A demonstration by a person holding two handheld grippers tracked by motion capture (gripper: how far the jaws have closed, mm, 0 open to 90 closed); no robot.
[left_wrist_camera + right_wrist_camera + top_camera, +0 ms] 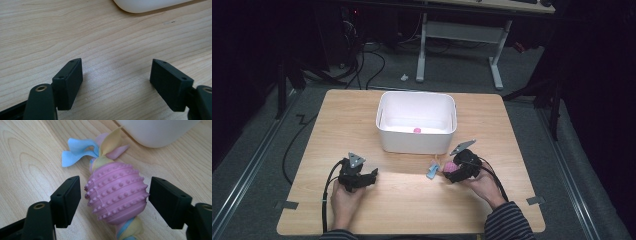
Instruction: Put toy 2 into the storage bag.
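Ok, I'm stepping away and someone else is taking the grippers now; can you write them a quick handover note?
Left gripper: open, nothing between the jaws, low over the bare table.
Right gripper: jaws around the pink knobbly toy, about at its sides; firm grip not confirmed.
Toy lies on the table just in front of the white bin.
Done: a small pink item sits in the bin.
Left: probably grip, lift and bin the toy.
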